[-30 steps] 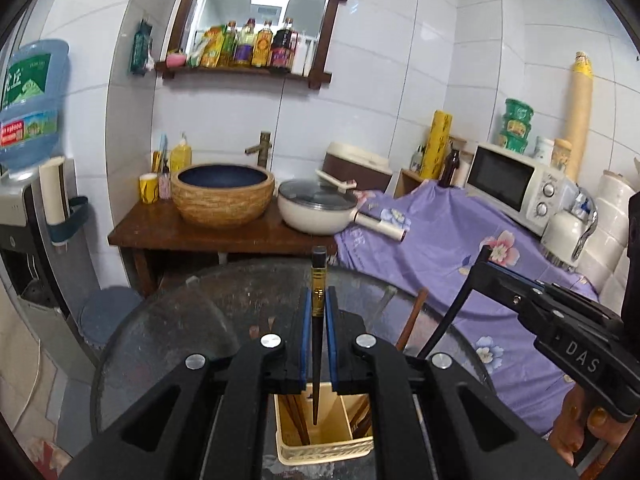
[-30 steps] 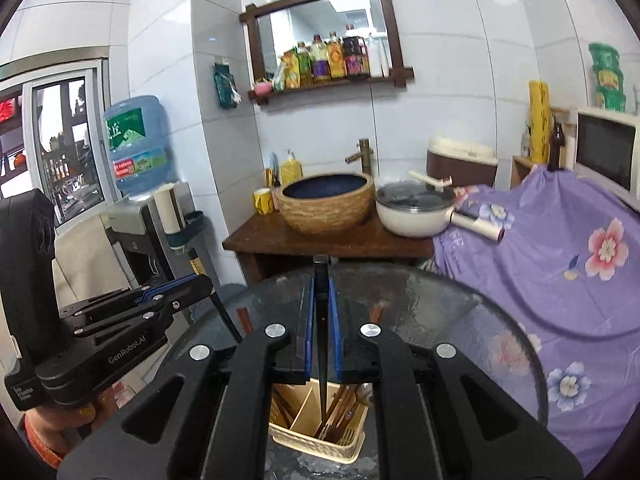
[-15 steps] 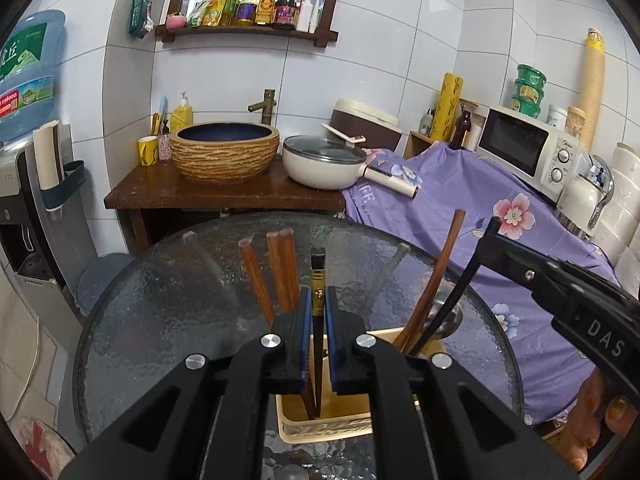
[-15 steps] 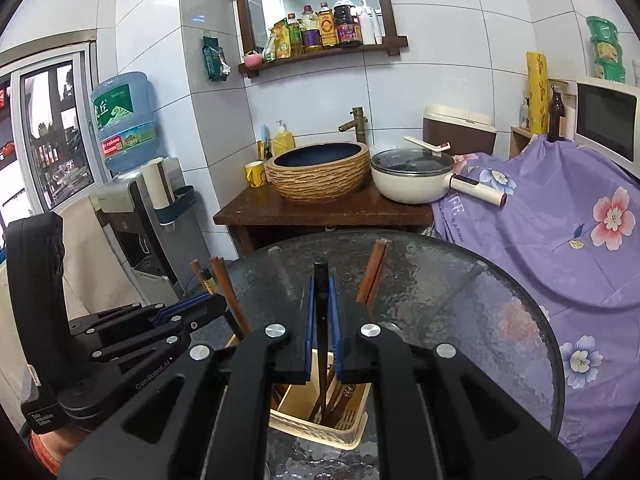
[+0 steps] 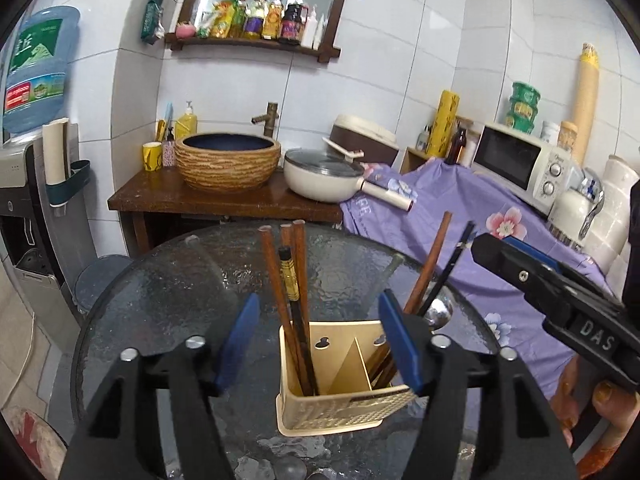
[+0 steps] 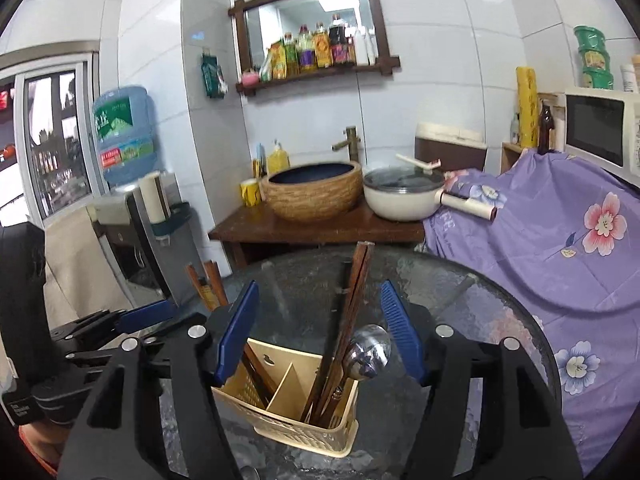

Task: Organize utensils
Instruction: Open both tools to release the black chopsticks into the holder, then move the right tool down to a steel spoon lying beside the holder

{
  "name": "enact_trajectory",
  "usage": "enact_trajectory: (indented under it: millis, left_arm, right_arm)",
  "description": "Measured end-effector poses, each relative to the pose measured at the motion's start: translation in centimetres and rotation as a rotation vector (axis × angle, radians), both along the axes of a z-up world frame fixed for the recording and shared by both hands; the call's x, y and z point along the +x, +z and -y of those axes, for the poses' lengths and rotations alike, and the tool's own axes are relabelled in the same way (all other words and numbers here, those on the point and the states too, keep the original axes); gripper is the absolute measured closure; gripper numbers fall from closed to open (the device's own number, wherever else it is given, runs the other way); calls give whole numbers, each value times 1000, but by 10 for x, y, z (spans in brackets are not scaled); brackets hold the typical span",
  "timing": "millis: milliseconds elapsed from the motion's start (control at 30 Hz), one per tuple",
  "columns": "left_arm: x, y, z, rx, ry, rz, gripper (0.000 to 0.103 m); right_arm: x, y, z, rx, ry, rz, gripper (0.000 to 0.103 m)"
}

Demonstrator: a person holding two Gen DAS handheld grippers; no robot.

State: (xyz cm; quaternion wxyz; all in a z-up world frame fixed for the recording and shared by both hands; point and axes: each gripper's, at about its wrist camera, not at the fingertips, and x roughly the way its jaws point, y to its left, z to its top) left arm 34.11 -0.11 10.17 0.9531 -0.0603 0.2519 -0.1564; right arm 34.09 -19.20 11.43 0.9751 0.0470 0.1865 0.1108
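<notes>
Left wrist view: my left tool (image 5: 318,332), jaws opening, pads clear of the black gold-banded chopstick (image 5: 289,280) standing in the left compartment of the cream plastic divided utensil holder (image 5: 336,410) at the round glass table's (image 5: 168,280) near edge.

Right wrist view: my right tool (image 6: 318,330), jaws opening, grasps nothing; dark wooden chopsticks (image 6: 352,300) and steel spoon (image 6: 368,350) stand in the holder's right compartment.

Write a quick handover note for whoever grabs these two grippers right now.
Left gripper: jaws opening, nothing pressed between the pads.
Right gripper: jaws opening too, empty.
Caddy stands on the glass table. Left compartment holds the chopsticks; right compartment holds more chopsticks and a metal spoon.
Done: everything in view stands in the caddy.
Left: back both grippers away; check for stray utensils out of view.
</notes>
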Motion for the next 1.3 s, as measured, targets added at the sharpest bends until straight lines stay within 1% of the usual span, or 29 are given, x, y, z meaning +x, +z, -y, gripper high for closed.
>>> enact_trajectory:
  millis: [33,100,200,300,400,467,600,833,933,1067,1167,1300]
  left_arm:
    - [-9,0,-3,9,8,18,31]
    - [-25,-5,-8,41,30,47,17]
    - [-41,-19,-20,79,79,59,10]
    - [-45,-39,-37,97,148,7,9]
    - [-51,-62,-53,79,194,-43,9]
    - [-53,-75,-58,89,217,-66,9]
    - [-59,-98,-62,151,254,-95,9]
    - [-66,-124,-73,153,294,-154,9]
    - [-69,-131,-73,176,308,-166,9]
    - [-73,-142,-77,158,308,-189,9]
    - [-73,-147,-75,159,302,-198,9]
    - [-74,-153,-71,157,290,-213,9]
  right_arm:
    - [-5,0,-1,-11,-3,10,40]
    - [-23,-6,-6,-40,-4,39,40]
    - [-45,-18,-13,-65,15,51,40]
    - [-61,-37,-18,-69,17,21,40]
    - [-69,-60,-25,-49,33,-40,40]
    - [-71,-77,-34,-49,41,-84,40]
    - [-73,-112,-52,-52,67,-186,40]
    - [-69,-164,-66,-30,67,-320,40]
    - [-66,-181,-73,-29,69,-367,40]
    - [-67,-195,-79,-26,72,-400,41]
    - [-66,-203,-83,-23,81,-423,43]
    - [-65,-211,-92,-52,84,-447,44]
